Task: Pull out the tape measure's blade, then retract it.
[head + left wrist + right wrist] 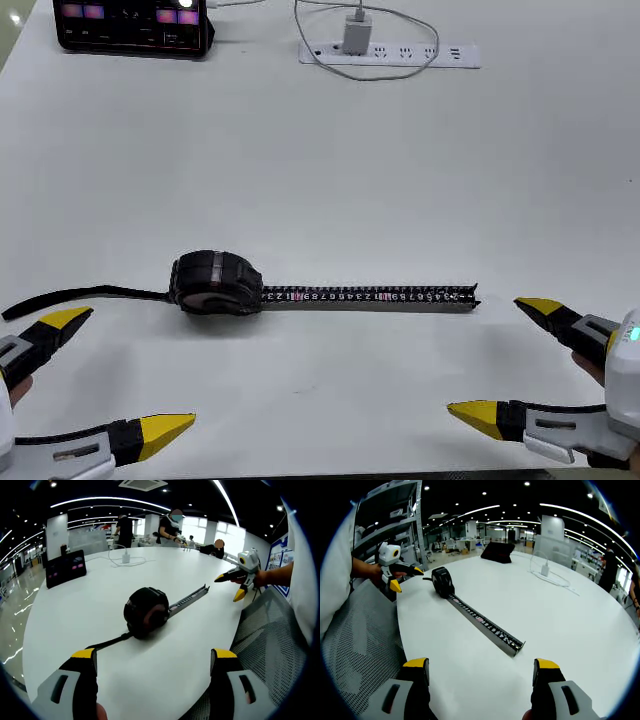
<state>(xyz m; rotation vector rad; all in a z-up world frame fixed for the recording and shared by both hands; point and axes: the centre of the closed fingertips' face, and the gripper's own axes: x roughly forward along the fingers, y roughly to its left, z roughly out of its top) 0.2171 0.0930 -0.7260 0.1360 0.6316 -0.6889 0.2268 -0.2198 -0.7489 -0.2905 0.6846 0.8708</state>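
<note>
A black tape measure lies on the white table, its blade pulled out to the right and lying flat. A black wrist strap trails from its left side. My left gripper is open at the near left, short of the case, with nothing between its yellow-tipped fingers. My right gripper is open at the near right, just past the blade's end hook, and holds nothing. Each gripper appears in the other's view: the right gripper and the left gripper.
At the table's far side stand a dark tablet with a lit screen and a white power strip with a plugged charger and looped cable. A mesh chair sits by the near edge. People stand at the far side of the room.
</note>
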